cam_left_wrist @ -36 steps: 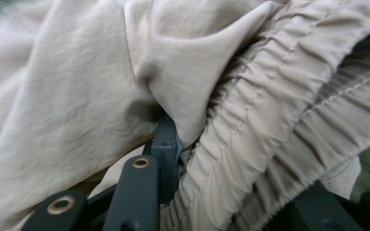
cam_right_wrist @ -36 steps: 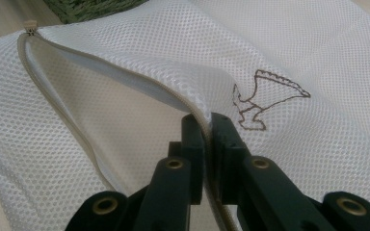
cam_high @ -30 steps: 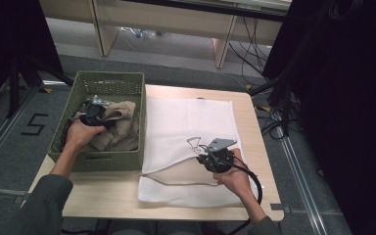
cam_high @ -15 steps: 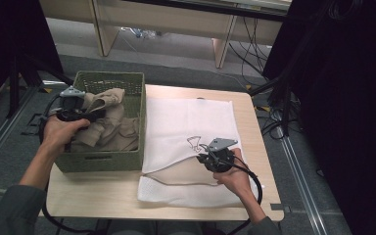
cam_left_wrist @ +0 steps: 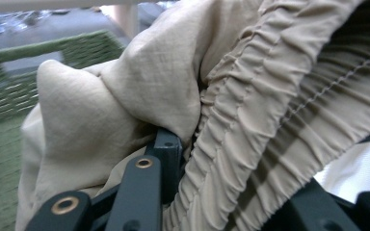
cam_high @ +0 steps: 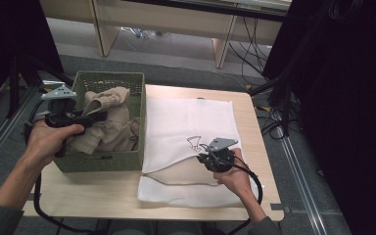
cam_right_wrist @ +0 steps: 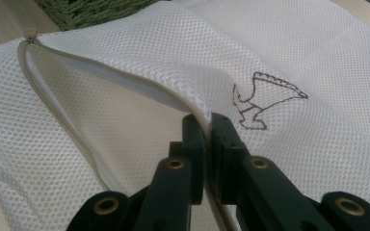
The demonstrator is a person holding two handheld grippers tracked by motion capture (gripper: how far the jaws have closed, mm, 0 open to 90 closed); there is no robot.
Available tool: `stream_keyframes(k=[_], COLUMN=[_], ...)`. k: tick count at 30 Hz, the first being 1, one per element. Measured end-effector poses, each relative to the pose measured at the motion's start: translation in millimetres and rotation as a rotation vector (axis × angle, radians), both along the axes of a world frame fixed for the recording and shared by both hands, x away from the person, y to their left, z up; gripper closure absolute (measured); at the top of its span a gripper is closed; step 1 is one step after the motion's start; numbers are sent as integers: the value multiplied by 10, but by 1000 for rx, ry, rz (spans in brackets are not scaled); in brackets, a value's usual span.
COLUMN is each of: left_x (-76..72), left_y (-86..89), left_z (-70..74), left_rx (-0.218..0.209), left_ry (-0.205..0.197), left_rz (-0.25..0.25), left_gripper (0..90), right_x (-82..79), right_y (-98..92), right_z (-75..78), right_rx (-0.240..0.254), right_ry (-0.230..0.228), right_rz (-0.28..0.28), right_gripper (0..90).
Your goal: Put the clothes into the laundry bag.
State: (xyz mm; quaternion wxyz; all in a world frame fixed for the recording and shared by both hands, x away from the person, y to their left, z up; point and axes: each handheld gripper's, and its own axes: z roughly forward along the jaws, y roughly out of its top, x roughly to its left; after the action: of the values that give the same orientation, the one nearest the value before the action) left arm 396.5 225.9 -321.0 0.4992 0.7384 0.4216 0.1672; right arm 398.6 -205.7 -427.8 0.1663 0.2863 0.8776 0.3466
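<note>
The left claw, clamped on the beige garment, has lifted it partly out of the basket. The right claw pinches the mesh bag's open zipper edge on the bench, ready for loading.

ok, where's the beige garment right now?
High view, left side: the beige garment is partly lifted out of the green basket, pinched in the left gripper, beside the mesh bag.

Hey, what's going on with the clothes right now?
Left tool gripping beige garment above green basket. Right tool pinching mesh bag mouth open. Path clear.
</note>
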Motion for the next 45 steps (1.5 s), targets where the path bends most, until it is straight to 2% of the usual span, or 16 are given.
stream_keyframes(k=[3,6,9,12,16,20,27,32,36,45], left_x=[-183,-339,-497,-642,-794,-900,-987,-948,-940,-929], left_y=[-79,-148,-215,-280,-358,-466,-673,-816,-971,-1355], left_z=[76,131,164,191,204,195,169,195,197,-12], left_rx=[-1,-7,-32,-30,-47,-41,-27,-20,-11,33], left_ry=[-16,-18,-17,-20,-14,-18,-19,-29,-36,3], left_rz=[-46,-83,-131,-169,-208,-247,-309,-341,-387,-494], left_gripper=[689,689,689,689,688,688,688,687,688,687], right_x=[4,2,1,10,2,6,5,10,13,15], right_y=[-4,-7,-10,-22,-16,-11,-13,-12,-20,-47], right_z=[10,13,17,21,21,26,28,24,39,80], right_rx=[1,3,12,9,13,8,10,8,18,28], right_ry=[-2,-4,-1,-6,1,-6,-5,-5,-7,-20], right_rz=[-4,-1,-7,-2,-6,-5,-5,-3,-10,-16], right_gripper=[865,865,865,865,865,865,865,866,866,870])
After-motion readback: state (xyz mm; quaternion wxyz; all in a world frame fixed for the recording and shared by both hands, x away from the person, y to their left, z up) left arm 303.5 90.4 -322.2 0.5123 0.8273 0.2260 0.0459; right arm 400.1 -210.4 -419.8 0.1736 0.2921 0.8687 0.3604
